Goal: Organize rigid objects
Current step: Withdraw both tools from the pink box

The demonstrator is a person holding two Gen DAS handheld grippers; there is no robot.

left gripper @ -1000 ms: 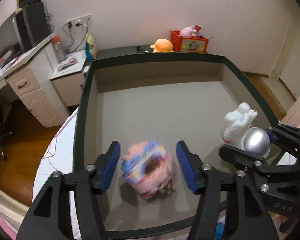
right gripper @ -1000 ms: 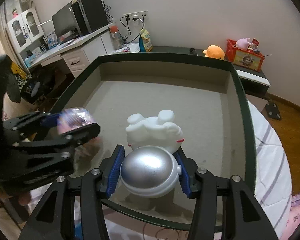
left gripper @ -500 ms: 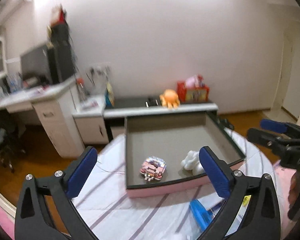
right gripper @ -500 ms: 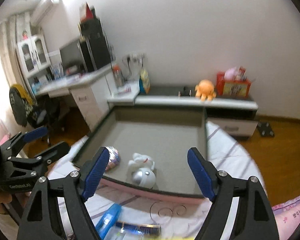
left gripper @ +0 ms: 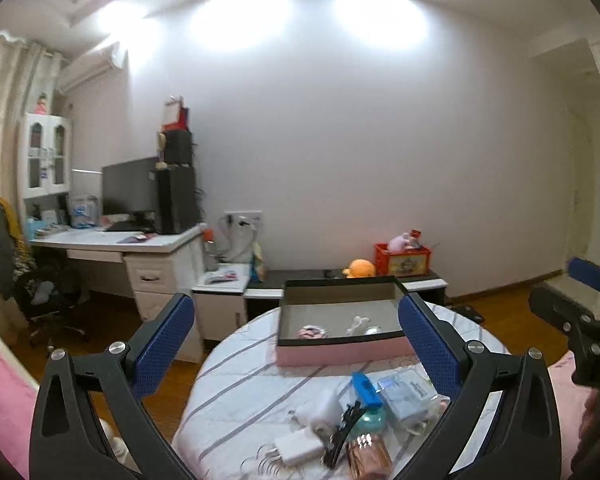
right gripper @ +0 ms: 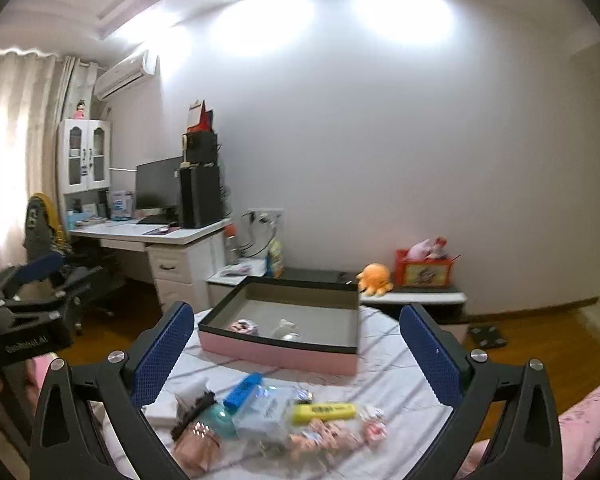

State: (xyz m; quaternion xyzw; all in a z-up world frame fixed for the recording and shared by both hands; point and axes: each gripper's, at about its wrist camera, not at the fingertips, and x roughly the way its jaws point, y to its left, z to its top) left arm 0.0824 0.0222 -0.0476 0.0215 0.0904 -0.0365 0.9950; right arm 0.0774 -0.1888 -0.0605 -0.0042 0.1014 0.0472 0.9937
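A pink-sided box point(left gripper: 340, 350) with a dark rim stands at the far side of the round table. Inside it lie a pink patterned round toy point(left gripper: 312, 332) and a white figure with a silver ball point(left gripper: 360, 325); the right wrist view shows the same box point(right gripper: 276, 354), toy point(right gripper: 244, 326) and figure point(right gripper: 286, 330). My left gripper point(left gripper: 294, 304) is open and empty, held well back from the box. My right gripper point(right gripper: 296, 310) is also back; its jaws are opening with nothing between them. Each gripper appears at the edge of the other's view.
Loose items lie on the striped tablecloth point(left gripper: 236, 372) in front of the grippers: a blue stick point(left gripper: 366, 390), a white charger point(left gripper: 298, 448), a yellow bar point(right gripper: 324, 412), a clear packet point(right gripper: 268, 412). Behind the table stand a desk point(left gripper: 140, 248) and a low cabinet point(right gripper: 412, 296).
Both grippers let go of the toy and the figure in the box, spread wide, and pulled back and up. The box now looks small and far.
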